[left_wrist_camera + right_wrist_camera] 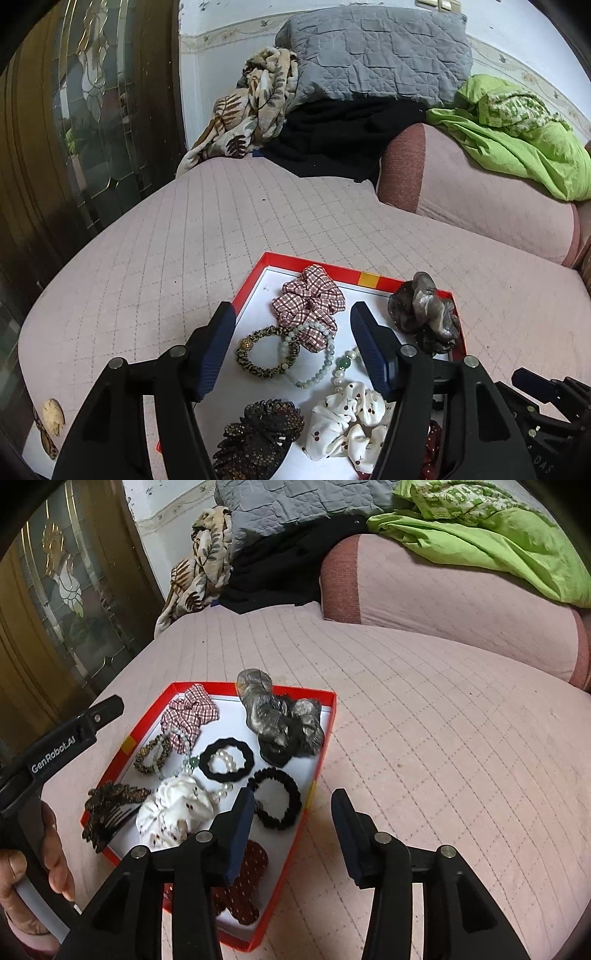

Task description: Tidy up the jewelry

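A red-rimmed tray (288,258) with a white floor lies on the pink quilted bed. In it are a red plaid scrunchie (308,299), a leopard hair tie (266,350), a pale bead bracelet (314,354), a white cherry scrunchie (347,421), a black sequined clip (258,439) and a grey-brown scrunchie (424,314). My left gripper (293,308) hangs open above the plaid scrunchie and bracelet and holds nothing. In the right wrist view two black scrunchies (226,758) and a red dotted one (243,882) also show. My right gripper (292,794) is open and empty over the tray's (306,693) right rim.
A pink bolster (461,590) lies across the bed behind the tray, under a green blanket (480,535). A grey quilt (376,51), floral fabric (251,107) and black clothes (340,136) are piled at the wall. A glazed wooden door (85,110) stands at the left. A person's hand (55,849) holds the left gripper.
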{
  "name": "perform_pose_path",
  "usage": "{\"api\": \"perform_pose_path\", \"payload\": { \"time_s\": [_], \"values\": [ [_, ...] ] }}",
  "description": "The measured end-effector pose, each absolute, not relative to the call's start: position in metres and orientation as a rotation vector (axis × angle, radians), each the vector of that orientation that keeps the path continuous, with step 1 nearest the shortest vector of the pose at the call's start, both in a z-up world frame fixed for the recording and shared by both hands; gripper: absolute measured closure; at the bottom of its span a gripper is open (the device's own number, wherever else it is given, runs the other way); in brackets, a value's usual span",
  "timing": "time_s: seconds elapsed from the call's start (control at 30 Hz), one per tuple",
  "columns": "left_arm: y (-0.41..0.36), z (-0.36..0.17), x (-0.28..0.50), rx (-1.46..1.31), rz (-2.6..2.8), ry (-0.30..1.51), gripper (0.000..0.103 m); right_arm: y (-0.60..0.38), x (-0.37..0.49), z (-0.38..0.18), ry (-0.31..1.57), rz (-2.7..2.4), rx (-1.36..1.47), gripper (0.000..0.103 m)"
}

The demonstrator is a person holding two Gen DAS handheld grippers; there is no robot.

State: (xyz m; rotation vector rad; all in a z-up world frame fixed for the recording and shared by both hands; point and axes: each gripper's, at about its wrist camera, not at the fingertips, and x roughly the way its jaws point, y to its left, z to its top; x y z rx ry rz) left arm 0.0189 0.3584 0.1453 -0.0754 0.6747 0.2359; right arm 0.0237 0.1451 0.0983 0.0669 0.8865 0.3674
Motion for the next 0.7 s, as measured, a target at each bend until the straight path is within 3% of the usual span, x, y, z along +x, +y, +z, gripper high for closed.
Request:
{"api": "perform_pose_path", "payload": {
  "time_s": [0.4, 0.7],
  "values": [
    [0.333, 0.160, -0.018, -0.001, 0.353, 0.549, 0.014, 0.125, -0.015, 0.105, 0.859, 0.329, 0.057, 0.048],
    [0.314, 0.168, -0.058, -0.035, 0.314, 0.512, 0.010, 0.107, -0.049, 0.113, 0.847, 0.298, 0.068, 0.043]
  ]
}}
